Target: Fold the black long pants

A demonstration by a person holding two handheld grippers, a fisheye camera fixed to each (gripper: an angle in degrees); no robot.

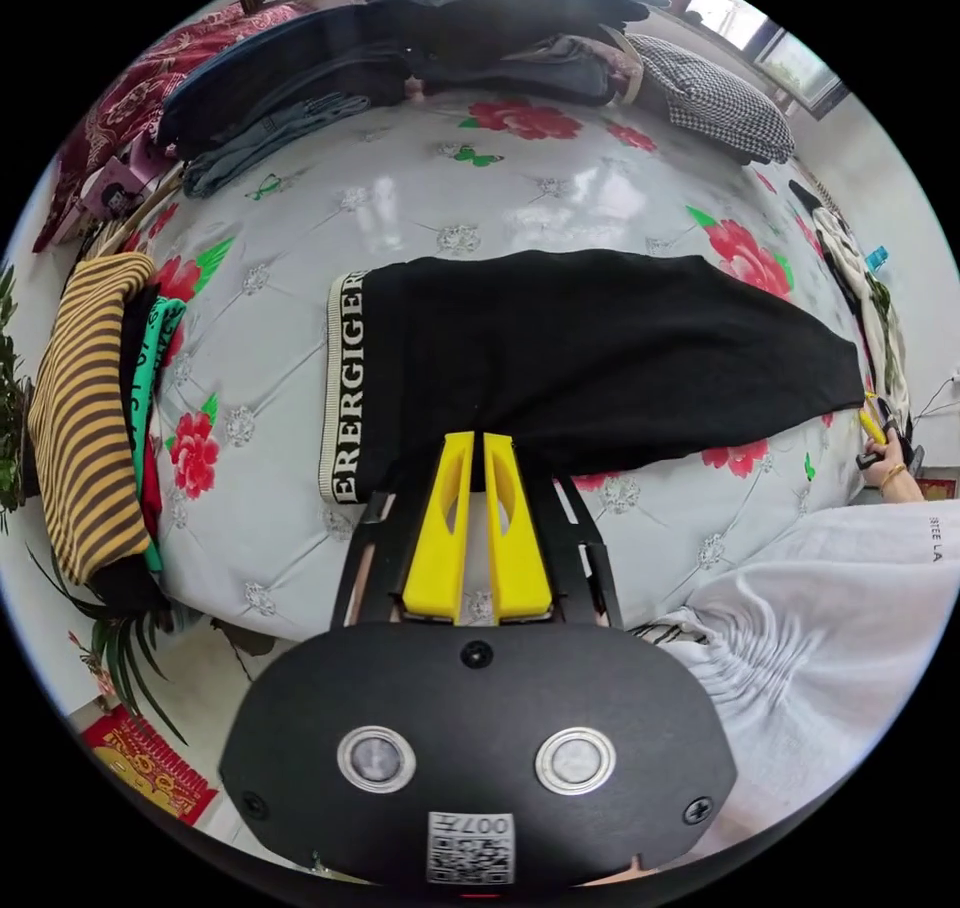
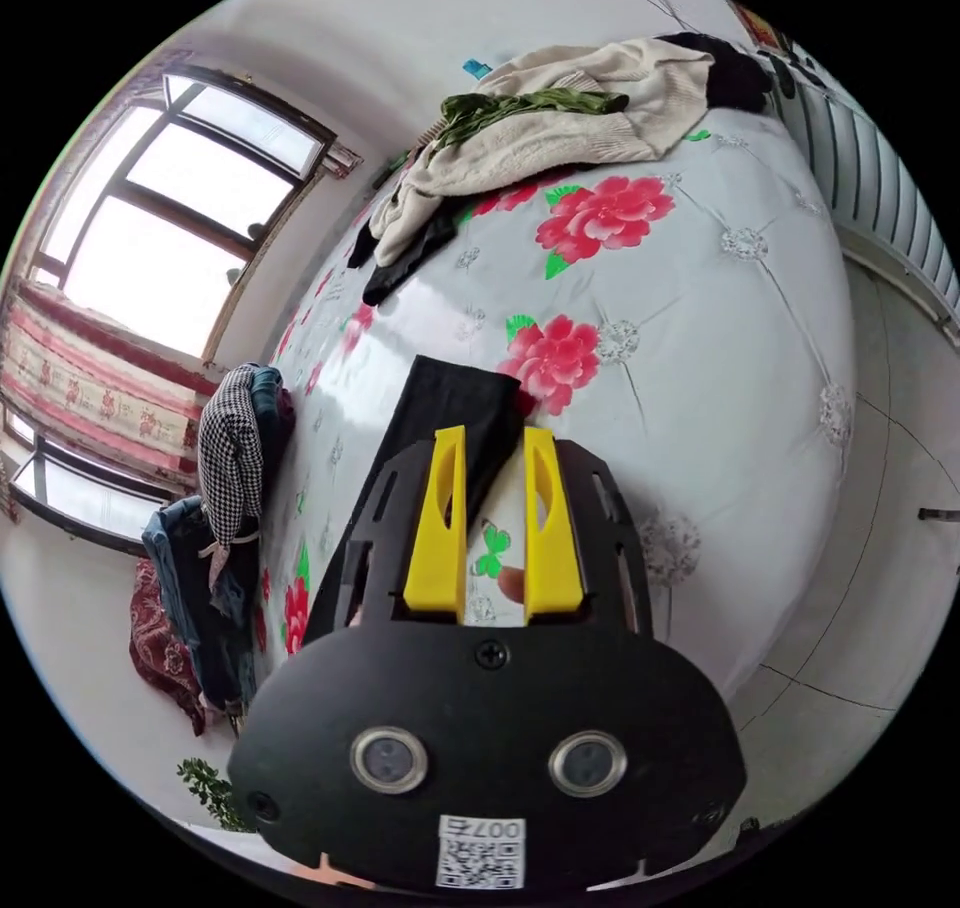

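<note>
In the left gripper view, the black long pants (image 1: pixel 600 358) lie folded in a broad band across the middle of the frame on a bed cover (image 1: pixel 420 198) printed with red flowers. Their lettered white waistband (image 1: pixel 343 388) sits at centre left, and the leg end tapers toward the right edge. The left gripper (image 1: pixel 478 440) reaches up from the lower centre; its yellow jaws stand close together with only a thin slit between them, the tips at the near edge of the pants — whether cloth is pinched there cannot be told. A striped yellow-and-brown garment (image 1: pixel 85 418) lies at the left edge, a stack of dark folded clothes (image 1: pixel 420 38) along the top, and a checked piece (image 1: pixel 715 98) at upper right. A person's white sleeve (image 1: pixel 840 598) fills the lower right.

In the right gripper view, the right gripper (image 2: pixel 495 438) sits at centre, its jaws parted with a clear gap between them. The narrow end of the pants (image 2: pixel 445 413) lies just above — partly behind the left-hand jaw, not clamped. A heap of cream and green clothes (image 2: pixel 560 118) rests at the top of the frame.
</note>
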